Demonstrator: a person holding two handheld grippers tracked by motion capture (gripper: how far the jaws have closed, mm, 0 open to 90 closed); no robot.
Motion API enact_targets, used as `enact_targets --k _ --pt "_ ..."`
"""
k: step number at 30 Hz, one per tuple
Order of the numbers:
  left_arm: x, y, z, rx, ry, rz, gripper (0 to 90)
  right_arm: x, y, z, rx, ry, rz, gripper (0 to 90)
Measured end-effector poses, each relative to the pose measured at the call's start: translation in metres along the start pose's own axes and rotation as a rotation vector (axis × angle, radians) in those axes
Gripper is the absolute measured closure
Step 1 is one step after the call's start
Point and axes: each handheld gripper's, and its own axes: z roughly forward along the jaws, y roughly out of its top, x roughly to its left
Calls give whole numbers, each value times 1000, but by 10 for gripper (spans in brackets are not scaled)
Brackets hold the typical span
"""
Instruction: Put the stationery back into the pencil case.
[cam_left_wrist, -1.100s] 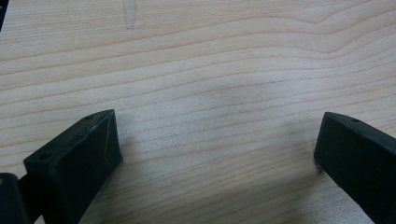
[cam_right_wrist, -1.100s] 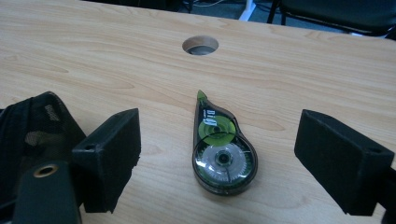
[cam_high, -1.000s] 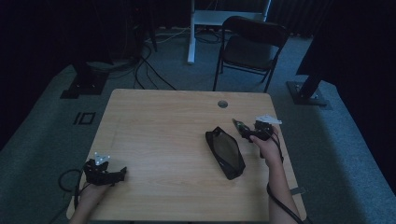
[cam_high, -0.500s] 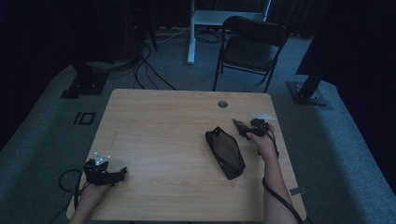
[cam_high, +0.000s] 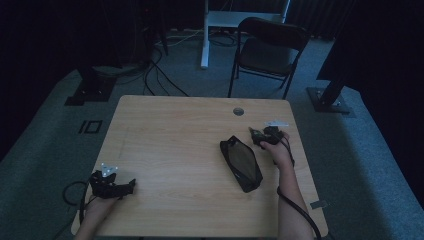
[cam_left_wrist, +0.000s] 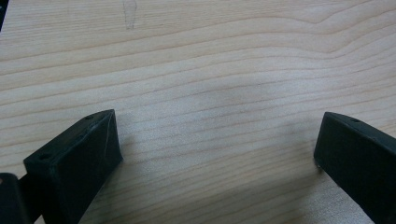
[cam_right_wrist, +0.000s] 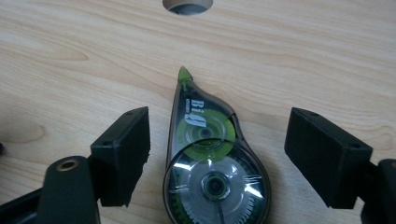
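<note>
— So, where is the correction tape roller (cam_right_wrist: 210, 163)?
— Flat on the table (cam_high: 175, 135), between the jaws of the right gripper (cam_right_wrist: 217, 154), which have just been closing yet stand apart, touching neither side.
— Its look?
— Clear teardrop shell, green reel, green tip pointing away from the tongs.
— The left gripper (cam_left_wrist: 215, 154)?
— Wide apart over bare wood. A black pouch (cam_high: 241, 162) lies just beside the right one.

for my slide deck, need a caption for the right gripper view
Open right claw straddling a clear teardrop-shaped correction tape dispenser with green reel on the light wooden table, pads not touching it.
</note>
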Motion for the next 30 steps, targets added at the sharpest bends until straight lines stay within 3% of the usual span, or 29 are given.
enact_targets --k 8,14,16,19,30 --pt "0 0 0 0 0 0 6 1 0 6 24 5 9 275" --pt "0 0 0 0 0 0 6 2 0 7 44 2 -26 314" --pt "0 0 0 0 0 0 6 2 0 7 45 13 -10 349" --pt "0 0 0 0 0 0 6 3 0 6 38 32 -26 435" --pt "0 0 0 0 0 0 6 8 3 0 53 -12 -19 493"
